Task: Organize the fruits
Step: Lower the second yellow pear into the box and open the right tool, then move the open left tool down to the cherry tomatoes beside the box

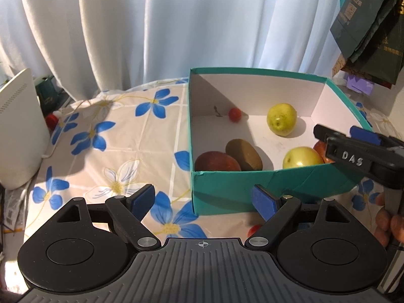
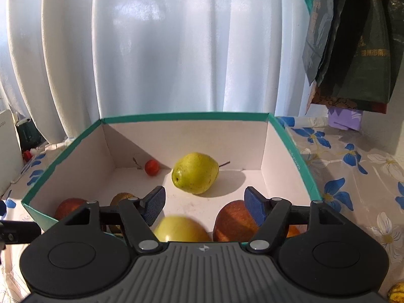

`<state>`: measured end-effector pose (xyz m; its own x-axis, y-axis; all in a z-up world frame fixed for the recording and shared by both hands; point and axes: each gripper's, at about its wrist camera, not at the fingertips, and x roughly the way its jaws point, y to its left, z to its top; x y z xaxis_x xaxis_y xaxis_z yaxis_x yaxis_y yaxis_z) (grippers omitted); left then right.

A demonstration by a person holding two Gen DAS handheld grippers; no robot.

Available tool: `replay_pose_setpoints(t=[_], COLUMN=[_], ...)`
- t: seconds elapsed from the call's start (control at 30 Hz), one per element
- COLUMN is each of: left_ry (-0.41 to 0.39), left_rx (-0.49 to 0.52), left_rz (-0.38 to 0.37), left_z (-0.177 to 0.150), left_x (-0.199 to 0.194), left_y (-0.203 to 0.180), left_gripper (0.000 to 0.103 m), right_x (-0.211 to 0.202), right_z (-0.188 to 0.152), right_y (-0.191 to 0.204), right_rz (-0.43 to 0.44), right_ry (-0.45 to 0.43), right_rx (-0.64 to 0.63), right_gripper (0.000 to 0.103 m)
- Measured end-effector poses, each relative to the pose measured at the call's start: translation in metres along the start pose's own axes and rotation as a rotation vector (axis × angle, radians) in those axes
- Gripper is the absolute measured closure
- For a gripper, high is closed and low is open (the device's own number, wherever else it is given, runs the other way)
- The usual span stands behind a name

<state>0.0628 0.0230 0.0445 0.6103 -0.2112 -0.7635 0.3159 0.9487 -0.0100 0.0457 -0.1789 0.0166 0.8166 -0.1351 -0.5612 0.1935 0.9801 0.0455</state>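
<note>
Hovering low in the frame, the right gripper [image 2: 204, 203] gapes empty over the teal box [image 2: 301, 169], yellow apple [image 2: 180, 229] just below, pear [image 2: 194, 173] beyond, left gripper [image 1: 205, 199] likewise open outside the front wall.

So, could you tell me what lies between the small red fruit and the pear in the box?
Nothing: bare white box floor separates the small red fruit from the pear, clearest in the right wrist view.
</note>
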Motion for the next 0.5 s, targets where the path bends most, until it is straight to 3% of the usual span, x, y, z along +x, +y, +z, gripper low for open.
replay_pose_setpoints(t=[0.07, 0.17, 0.3, 0.5], left_ry=[0.007, 0.022, 0.052, 0.057], left_rx=[0.017, 0.038, 0.056, 0.144], left_rz=[-0.011, 0.001, 0.011, 0.008], left_z=[-0.004, -0.011, -0.02, -0.033], left_x=[0.0, 0.002, 0.008, 0.018], left_y=[-0.002, -0.005, -0.008, -0.021], left_gripper=[0.013, 0.012, 0.012, 0.009], right_x=[-0.018, -0.051, -0.09, -0.112], right_z=[0.005, 0.006, -0.006, -0.03], right_y=[-0.005, -0.012, -0.016, -0.016], right_rz=[-0.005, 0.016, 0.01, 0.003], right_ry=[-0.05, -0.122, -0.156, -0.079], right_rx=[0.025, 0.059, 0.057, 0.093], right_gripper=[0.015, 0.004, 0.0, 0.0])
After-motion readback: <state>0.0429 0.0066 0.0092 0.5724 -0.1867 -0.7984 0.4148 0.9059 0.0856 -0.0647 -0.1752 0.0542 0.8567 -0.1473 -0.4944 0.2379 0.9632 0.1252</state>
